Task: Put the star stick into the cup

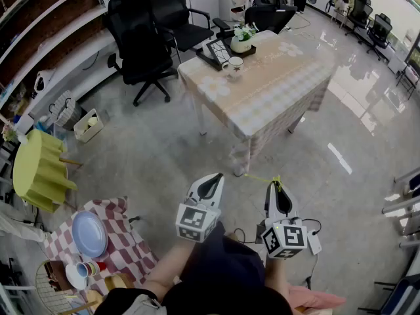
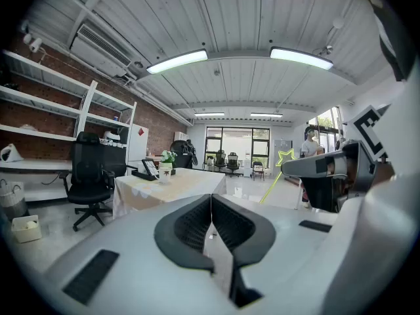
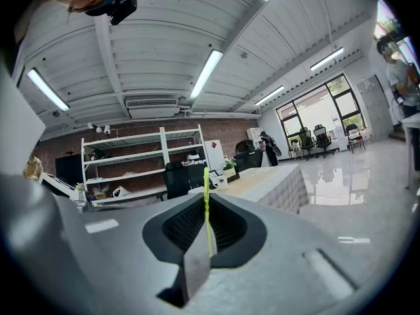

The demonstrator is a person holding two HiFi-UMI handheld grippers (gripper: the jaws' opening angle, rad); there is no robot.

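Observation:
In the head view I hold both grippers over the floor, well short of the table (image 1: 282, 87). My right gripper (image 1: 277, 190) is shut on the thin yellow star stick (image 1: 259, 177), which sticks out sideways to the left. In the right gripper view the stick (image 3: 207, 205) stands pinched between the closed jaws of the right gripper (image 3: 206, 202). From the left gripper view its star (image 2: 285, 156) shows beside the right gripper (image 2: 321, 169). My left gripper (image 1: 211, 179) (image 2: 210, 201) is shut and empty. The white cup (image 1: 233, 64) (image 2: 163, 174) (image 3: 220, 181) stands far off on the table next to a potted plant (image 1: 243, 39).
Black office chairs (image 1: 141, 31) stand behind the table's left end. A small checked table (image 1: 125, 245) with a blue plate (image 1: 88, 233) and bowls is at lower left, with a yellow-green round table (image 1: 36, 169) beyond. Shelves (image 1: 59, 51) line the brick wall. Bare glossy floor (image 1: 170, 156) lies between me and the table.

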